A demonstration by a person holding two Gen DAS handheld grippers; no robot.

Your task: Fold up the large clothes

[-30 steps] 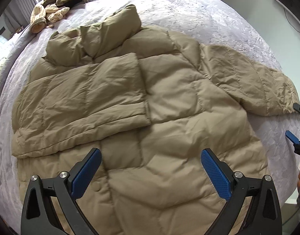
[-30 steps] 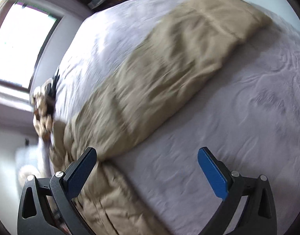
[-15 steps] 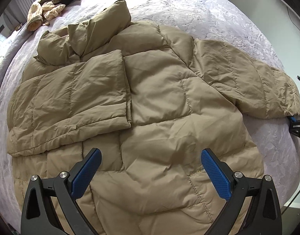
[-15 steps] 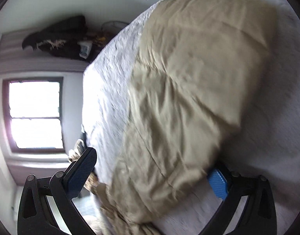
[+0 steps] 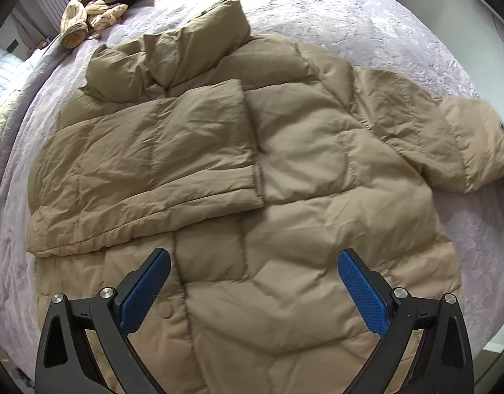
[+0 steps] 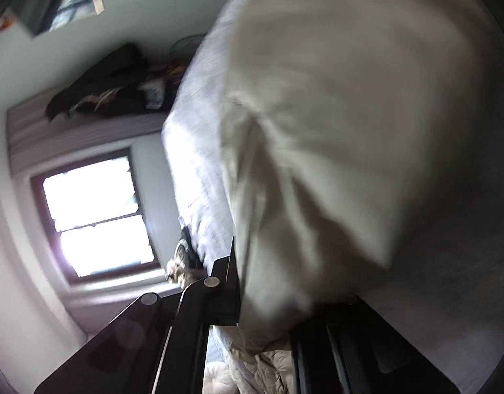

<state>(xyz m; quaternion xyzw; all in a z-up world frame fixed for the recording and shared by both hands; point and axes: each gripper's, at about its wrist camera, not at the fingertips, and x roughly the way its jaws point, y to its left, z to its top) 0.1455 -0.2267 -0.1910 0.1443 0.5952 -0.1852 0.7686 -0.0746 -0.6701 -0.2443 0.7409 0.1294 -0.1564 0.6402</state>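
One sleeve already lies folded across the tan puffer jacket (image 5: 252, 170) on the bed (image 5: 367, 10), so your right claw (image 6: 265, 298) has just closed, pinching the other sleeve's cuff (image 6: 317, 197) to fold it over, while your left claw (image 5: 252, 289) hovers spread above the hem.

No writing, label, brand or number is showing legibly in either view. In the upper left of the right wrist view a framed picture (image 6: 64, 0) is hanging on the wall, but it is blurring too much to tell whether it is carrying any text.
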